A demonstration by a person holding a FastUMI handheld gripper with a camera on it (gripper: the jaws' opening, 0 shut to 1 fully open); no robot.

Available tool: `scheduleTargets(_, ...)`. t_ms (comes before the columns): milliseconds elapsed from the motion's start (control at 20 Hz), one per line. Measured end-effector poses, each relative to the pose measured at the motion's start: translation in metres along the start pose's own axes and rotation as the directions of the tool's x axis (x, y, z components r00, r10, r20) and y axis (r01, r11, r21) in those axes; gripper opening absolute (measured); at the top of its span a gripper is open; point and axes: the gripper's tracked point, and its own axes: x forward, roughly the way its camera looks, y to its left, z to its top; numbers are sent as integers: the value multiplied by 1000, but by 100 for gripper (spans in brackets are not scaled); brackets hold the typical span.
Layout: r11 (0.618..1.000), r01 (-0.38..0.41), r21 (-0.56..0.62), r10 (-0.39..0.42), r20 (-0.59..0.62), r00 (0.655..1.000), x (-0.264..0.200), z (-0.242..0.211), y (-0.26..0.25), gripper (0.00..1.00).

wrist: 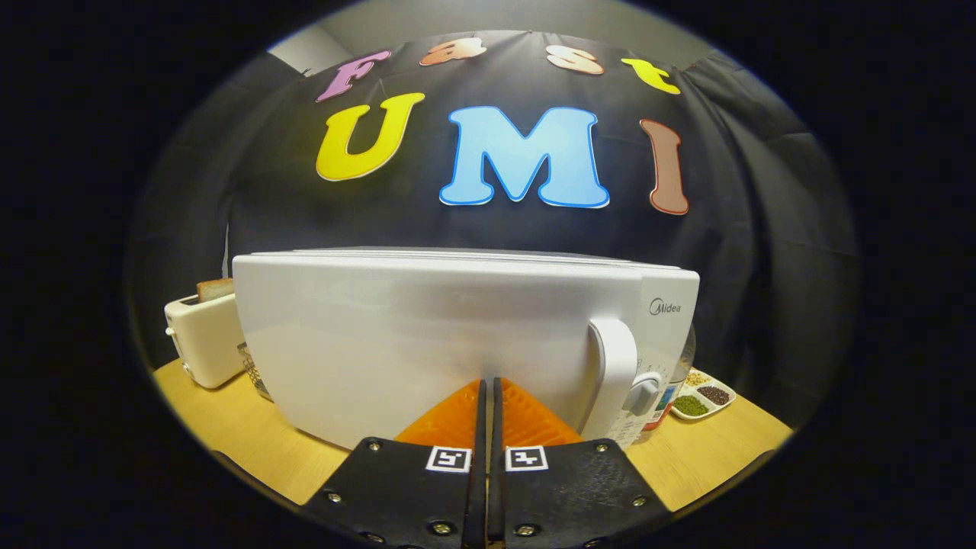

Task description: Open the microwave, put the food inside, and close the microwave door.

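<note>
Facing the microwave (pixel 427 335) head-on, the tongs (pixel 488 385) have their two fingers drawn together, with just a thin slit between them and nothing held. Their tips point at the lower middle of the door (pixel 396 343) and lie very near it; whether they touch it I cannot tell.

The microwave stands on a wooden table (pixel 229 427) and its door is closed. The white, upright handle (pixel 614 370) sits on the door's right side, to the right of the fingers. Just right of the handle is a narrow control strip with a grey knob (pixel 642 393).

Left of the microwave stands a cream toaster (pixel 204 339) with a slice of bread (pixel 215 289) poking out of its top. Between the toaster and the microwave, a bit of wire mesh (pixel 252 370) shows, mostly hidden by the microwave.

Right of the microwave, partly hidden behind its corner, is a clear jar (pixel 675 381). Beyond that lies a white divided dish (pixel 705 395) on the table, its compartments holding green, dark and pale grains or beans.

Behind everything hangs the booth's dark cloth wall.
</note>
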Motion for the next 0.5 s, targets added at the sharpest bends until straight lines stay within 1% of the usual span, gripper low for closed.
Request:
scheduleTargets(100, 1000, 6, -14, -6, 8, 1000, 6, -1, -2, 2)
scheduleTargets(150, 1000, 14, -5, -14, -4, 1000, 16, -2, -6, 3)
scheduleTargets(200, 999, -3, 36, 4, -18, 1000, 9, 4, -6, 3)
scheduleTargets(250, 999, 0, 32, 1, -31, 1000, 16, -3, -5, 7)
scheduleTargets(350, 1000, 1, -5, -1, -34, 999, 11, -4, -7, 6)
scheduleTargets(400, 1000, -1, -2, 0, -39, 999, 8, -2, -8, 5)
scheduleTargets(500, 999, -27, 40, 29, -66, 997, 2, -3, -4, 5)
